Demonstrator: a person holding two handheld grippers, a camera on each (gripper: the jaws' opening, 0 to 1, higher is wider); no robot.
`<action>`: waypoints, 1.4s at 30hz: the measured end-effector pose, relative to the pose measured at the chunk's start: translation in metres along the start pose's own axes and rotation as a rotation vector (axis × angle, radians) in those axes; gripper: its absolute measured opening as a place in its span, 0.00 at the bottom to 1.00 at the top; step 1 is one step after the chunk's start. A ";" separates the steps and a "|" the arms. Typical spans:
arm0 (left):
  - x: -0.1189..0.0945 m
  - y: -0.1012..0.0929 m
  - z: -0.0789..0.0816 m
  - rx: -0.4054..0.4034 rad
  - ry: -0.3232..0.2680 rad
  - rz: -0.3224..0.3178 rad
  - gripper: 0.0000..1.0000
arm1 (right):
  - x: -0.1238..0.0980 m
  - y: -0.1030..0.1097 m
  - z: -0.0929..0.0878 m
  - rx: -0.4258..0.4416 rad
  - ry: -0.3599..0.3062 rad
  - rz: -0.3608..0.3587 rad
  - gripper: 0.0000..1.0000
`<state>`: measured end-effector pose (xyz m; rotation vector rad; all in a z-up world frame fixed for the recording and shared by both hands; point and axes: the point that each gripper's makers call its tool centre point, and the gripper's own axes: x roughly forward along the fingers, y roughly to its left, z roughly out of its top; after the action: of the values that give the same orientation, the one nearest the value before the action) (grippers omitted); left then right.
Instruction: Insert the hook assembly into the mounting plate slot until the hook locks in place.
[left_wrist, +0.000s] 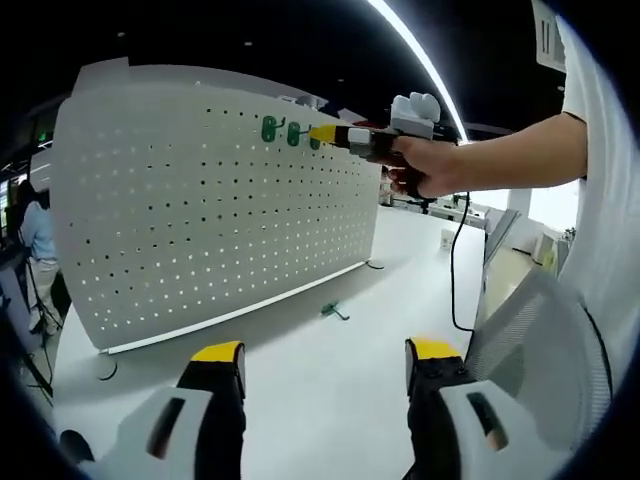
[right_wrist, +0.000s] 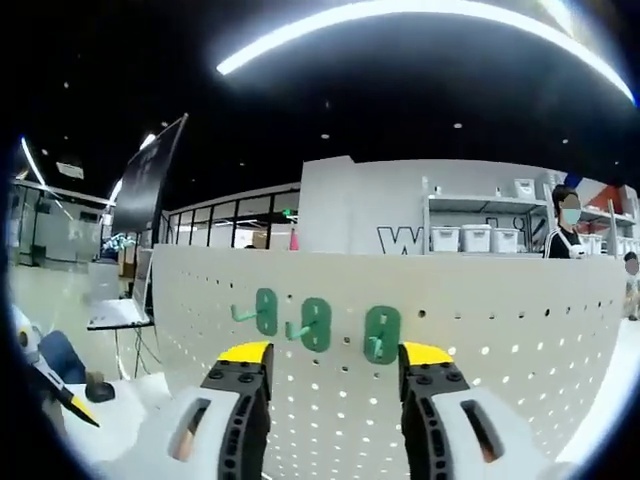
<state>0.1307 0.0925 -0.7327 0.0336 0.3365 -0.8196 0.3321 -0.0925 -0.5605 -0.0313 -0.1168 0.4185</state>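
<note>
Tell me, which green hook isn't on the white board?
The hook lying on the table in front of the pegboard. The other three hang in a row near the board's top.

My left gripper view sits low over the table (left_wrist: 330, 380), well back from the pegboard (left_wrist: 200, 200), facing it obliquely; my right gripper view looks head-on near the pegboard's upper edge; both share its green hooks (right_wrist: 316, 325).
</note>
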 end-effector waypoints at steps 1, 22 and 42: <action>0.000 0.000 0.000 -0.001 -0.001 0.000 0.67 | 0.000 0.001 0.000 0.000 -0.001 0.001 0.56; -0.003 0.006 0.002 -0.003 -0.010 0.016 0.67 | -0.029 0.003 -0.004 0.039 -0.002 0.070 0.55; -0.005 0.003 -0.001 -0.010 -0.012 0.019 0.67 | -0.069 0.006 -0.024 0.075 0.031 0.111 0.57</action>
<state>0.1292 0.0979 -0.7325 0.0228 0.3287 -0.7990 0.2695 -0.1149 -0.5916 0.0299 -0.0688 0.5331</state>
